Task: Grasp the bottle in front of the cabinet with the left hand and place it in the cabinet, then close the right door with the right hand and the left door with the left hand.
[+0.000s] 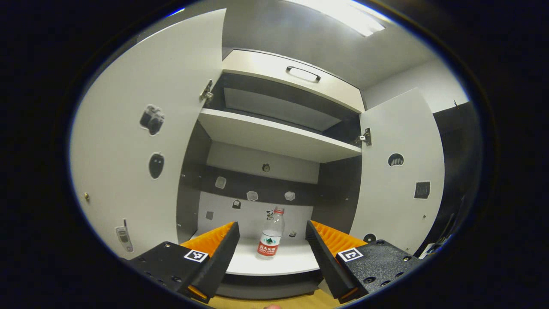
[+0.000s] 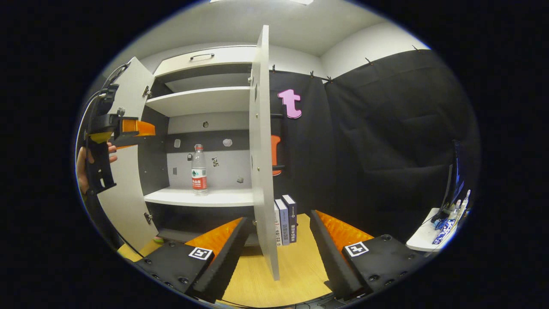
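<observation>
Bottle [image 2: 199, 168] stands upright on the cabinet's shelf [image 2: 223, 197]; right door [image 2: 262, 163] edge-on dead ahead between the right tongs [image 2: 276, 244], apart; left tongs [image 1: 271, 249] apart too.

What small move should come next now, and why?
Probably the right tongs should move to the outer face of the right door and push it shut. The bottle already stands upright on the cabinet's lower shelf, the left tongs are open and apart from it, and both doors are open.

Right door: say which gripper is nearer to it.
Right. The right gripper straddles the right door's lower edge; the left gripper is across the cabinet by the left door.
</observation>
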A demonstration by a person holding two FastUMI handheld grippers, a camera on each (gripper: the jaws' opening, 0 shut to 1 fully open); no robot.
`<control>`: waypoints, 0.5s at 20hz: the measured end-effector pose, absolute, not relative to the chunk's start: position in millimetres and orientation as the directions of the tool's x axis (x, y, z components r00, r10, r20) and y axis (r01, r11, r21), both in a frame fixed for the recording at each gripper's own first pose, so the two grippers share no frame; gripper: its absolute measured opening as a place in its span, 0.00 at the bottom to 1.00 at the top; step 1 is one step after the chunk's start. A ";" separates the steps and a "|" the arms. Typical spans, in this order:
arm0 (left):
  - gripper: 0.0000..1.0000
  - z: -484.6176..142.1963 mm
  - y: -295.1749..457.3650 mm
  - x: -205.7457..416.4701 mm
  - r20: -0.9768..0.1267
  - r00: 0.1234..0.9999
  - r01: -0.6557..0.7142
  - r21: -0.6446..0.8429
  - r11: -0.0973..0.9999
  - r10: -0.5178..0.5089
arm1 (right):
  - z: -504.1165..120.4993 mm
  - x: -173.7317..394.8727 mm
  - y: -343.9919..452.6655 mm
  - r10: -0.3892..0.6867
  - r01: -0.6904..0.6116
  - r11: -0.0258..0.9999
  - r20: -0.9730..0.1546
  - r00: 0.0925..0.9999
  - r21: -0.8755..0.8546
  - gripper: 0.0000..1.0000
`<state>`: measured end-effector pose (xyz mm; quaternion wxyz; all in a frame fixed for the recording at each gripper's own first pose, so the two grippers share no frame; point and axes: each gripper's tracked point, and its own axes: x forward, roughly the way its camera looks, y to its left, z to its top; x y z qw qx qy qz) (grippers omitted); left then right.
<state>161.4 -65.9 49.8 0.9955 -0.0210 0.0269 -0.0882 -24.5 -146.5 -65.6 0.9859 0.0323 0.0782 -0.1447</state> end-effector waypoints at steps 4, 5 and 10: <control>0.94 23.6 -25.1 114.9 -0.081 0.993 0.081 -0.030 0.996 -0.083 | -69.9 -17.0 -131.8 -0.229 0.241 0.969 -0.175 0.957 0.050 0.96; 0.95 17.3 -17.6 104.6 -0.079 0.994 0.068 -0.043 0.997 -0.072 | -69.7 -15.7 -128.2 -0.220 0.233 0.971 -0.175 0.960 0.052 0.96; 0.94 -27.9 -3.2 59.1 -0.122 0.992 0.031 -0.040 0.999 -0.035 | -75.1 -11.3 -106.1 -0.156 0.170 0.983 -0.183 0.971 0.063 0.96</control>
